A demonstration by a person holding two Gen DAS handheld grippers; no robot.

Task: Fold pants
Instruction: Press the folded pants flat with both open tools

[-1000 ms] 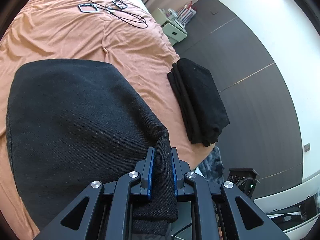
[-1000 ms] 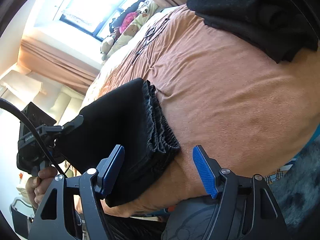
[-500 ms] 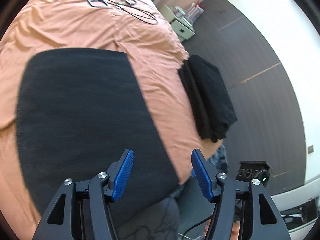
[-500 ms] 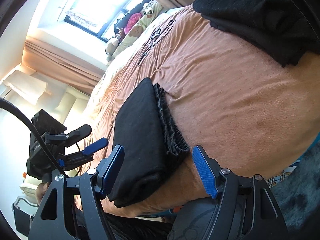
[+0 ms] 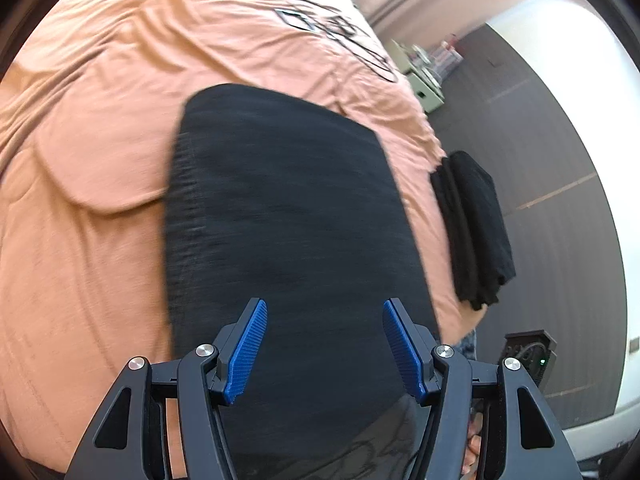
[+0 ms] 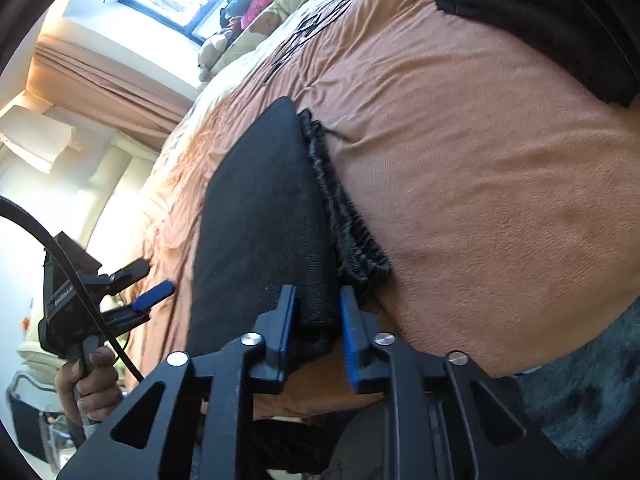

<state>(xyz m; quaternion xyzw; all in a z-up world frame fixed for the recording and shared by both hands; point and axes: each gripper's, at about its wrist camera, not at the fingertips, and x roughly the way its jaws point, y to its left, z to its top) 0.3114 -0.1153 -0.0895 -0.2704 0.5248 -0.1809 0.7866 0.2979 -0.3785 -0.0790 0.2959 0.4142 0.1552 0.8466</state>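
The folded black pants lie flat on the orange bedspread, their long axis running away from you up the bed. Your right tongs have just been closing and now pinch the near corner of the pants on the side by the gathered waistband. Your left tongs stand spread above the near end of the pants, nothing between the pads. The right hand is therefore the one engaged; the left sits over the same near edge, further along it. The left wrist view shows the whole outline of the pants and a second folded black stack at the bed edge beyond. The right wrist view alone shows the pinch itself, the layered edge, and your left hand on its handle.
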